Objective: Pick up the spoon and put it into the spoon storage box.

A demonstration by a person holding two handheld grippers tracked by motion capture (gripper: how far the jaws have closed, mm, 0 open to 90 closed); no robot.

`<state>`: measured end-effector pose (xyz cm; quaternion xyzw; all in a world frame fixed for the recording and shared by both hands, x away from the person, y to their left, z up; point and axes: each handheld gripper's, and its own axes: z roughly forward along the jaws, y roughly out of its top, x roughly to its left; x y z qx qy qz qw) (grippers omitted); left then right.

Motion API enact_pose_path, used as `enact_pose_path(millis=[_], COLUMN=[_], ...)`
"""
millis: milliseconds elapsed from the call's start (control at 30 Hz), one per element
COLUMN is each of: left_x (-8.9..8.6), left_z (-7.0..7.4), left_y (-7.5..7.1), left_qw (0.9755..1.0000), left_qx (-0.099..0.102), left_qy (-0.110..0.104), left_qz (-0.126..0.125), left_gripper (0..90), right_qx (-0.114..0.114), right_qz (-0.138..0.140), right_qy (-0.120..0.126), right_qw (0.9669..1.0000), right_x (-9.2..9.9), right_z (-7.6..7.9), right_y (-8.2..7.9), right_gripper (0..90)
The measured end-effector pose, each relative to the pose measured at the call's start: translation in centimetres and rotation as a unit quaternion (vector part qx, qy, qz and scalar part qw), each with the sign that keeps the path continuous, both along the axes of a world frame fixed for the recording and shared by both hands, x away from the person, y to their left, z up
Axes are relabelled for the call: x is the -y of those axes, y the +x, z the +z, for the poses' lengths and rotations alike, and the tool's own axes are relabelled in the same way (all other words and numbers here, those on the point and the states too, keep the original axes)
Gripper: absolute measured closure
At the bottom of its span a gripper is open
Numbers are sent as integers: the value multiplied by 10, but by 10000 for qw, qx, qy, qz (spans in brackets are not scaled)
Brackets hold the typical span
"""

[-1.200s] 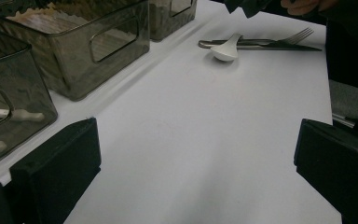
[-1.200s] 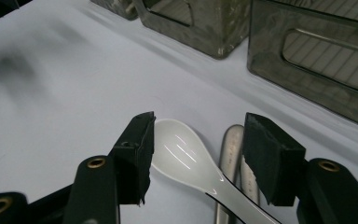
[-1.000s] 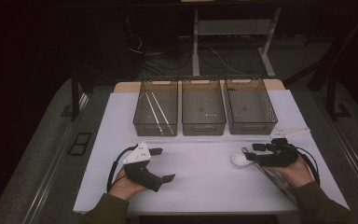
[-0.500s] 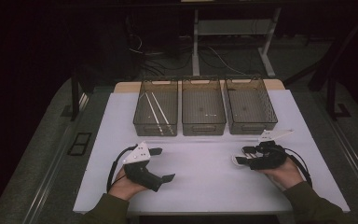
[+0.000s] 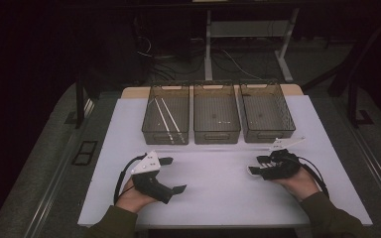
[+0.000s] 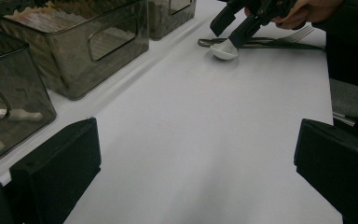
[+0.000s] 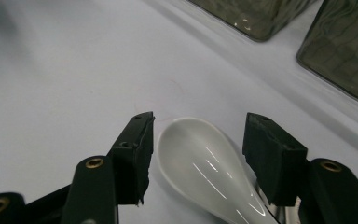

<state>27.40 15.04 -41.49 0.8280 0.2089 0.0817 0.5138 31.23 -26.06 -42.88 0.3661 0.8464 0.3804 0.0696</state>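
One white spoon (image 7: 209, 172) lies on the tabletop (image 5: 213, 193) between the two black jaws of the right tool (image 7: 196, 158), with its bowl just past their tips; the jaws stand partly open on each side of it and a small gap shows at each pad, so the spoon is not gripped. The spoon's long axis runs along the jaws, bowl pointing away from the hand and toward the left tool (image 5: 164, 174), which rests wide open and holds nothing. Some cutlery, with a fork (image 6: 298, 33), lies just behind the spoon. Three grey bins (image 5: 217, 113) stand beyond, well apart.
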Motion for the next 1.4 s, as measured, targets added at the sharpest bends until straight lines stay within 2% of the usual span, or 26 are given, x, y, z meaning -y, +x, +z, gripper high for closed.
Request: enact_pose_path(millis=[233,433,800,1400], left_x=[0,1,1,1], left_z=[0,0,0,0], left_y=[0,0,-1,-1], left_qw=[10000,10000,10000,10000], left_qx=[-7,-12,-12,-14], left_qy=[-7,-21,-18,-20], left_qz=[7,10,8,6], left_gripper=[0,0,0,0], right_qx=[-45,7,-43,-14], right_qz=[-13,46,165,665], right_qy=[-187,-290,-473,-758], right_qw=[9998,9996,9987,9949], right_x=[0,-1,-3,-3], right_z=[-4,-6,-10,-11], right_y=[4,4,4,0], right_gripper=[439,452,478,583])
